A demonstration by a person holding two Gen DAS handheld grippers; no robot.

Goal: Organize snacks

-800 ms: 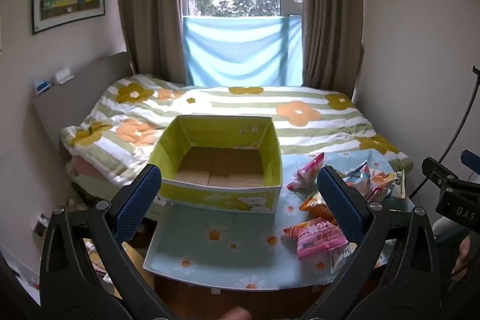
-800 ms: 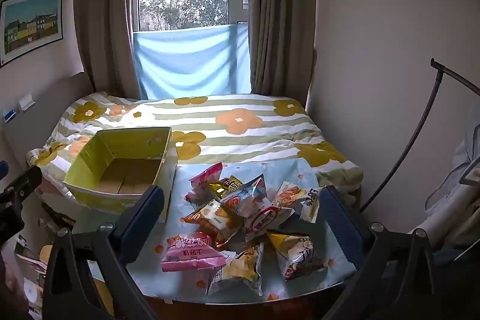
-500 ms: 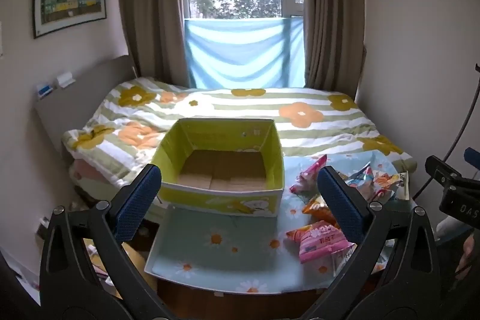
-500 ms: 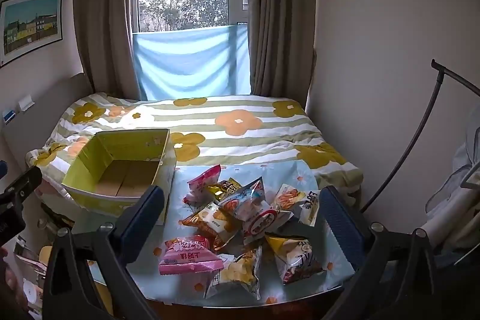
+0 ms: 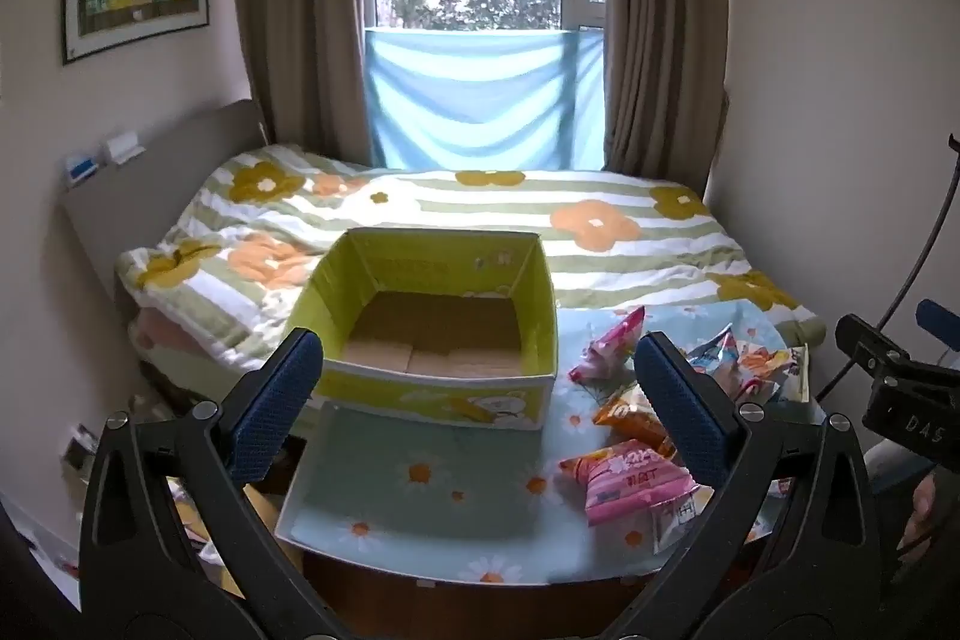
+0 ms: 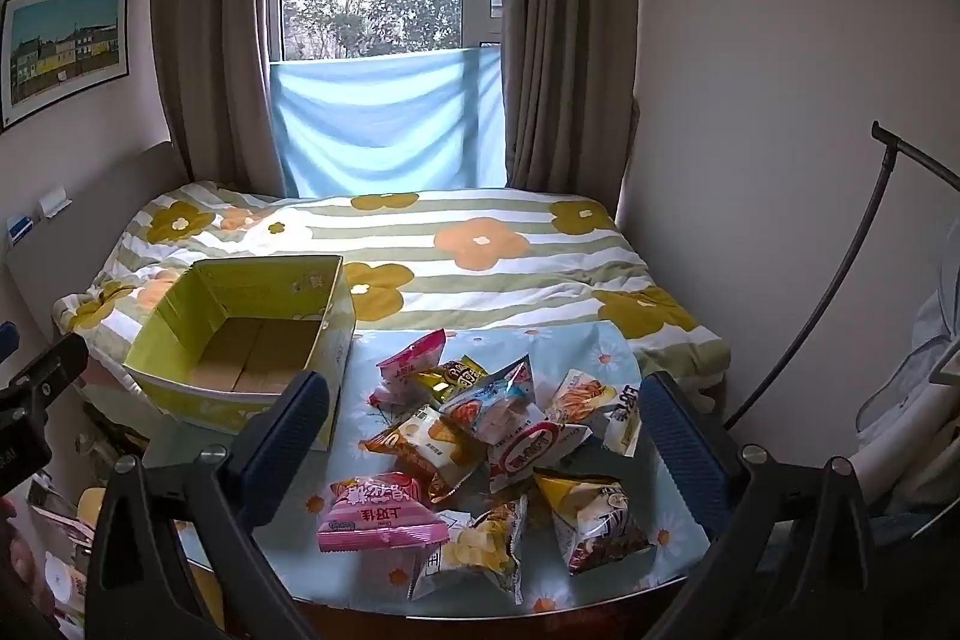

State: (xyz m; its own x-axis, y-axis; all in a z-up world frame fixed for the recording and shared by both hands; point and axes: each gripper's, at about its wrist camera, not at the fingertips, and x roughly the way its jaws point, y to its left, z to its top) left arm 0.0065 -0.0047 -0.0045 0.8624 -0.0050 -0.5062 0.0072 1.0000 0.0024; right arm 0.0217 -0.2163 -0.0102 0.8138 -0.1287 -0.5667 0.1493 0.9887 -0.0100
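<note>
An empty yellow-green storage box [image 5: 432, 394] [image 6: 198, 397] with a cardboard floor stands at the back left of a small table covered in a blue daisy cloth [image 5: 432, 496] [image 6: 606, 358]. Several snack bags lie in a loose heap to its right, among them a pink bag [image 5: 636, 481] [image 6: 378, 514] at the front and an orange bag [image 6: 426, 451] behind it. My left gripper [image 5: 480, 400] hangs open above the table's near edge, in front of the box. My right gripper [image 6: 483, 436] is open above the snack heap. Neither holds anything.
A bed with a striped flower quilt [image 5: 480, 220] [image 6: 480, 244] lies right behind the table, under a curtained window. A black curved stand [image 6: 840, 274] rises at the right by the wall. Clutter sits on the floor [image 5: 180, 508] left of the table.
Both views have shifted only slightly: the table, box and snacks sit a little lower and nearer in the pictures than before. Both grippers stay wide open and empty.
</note>
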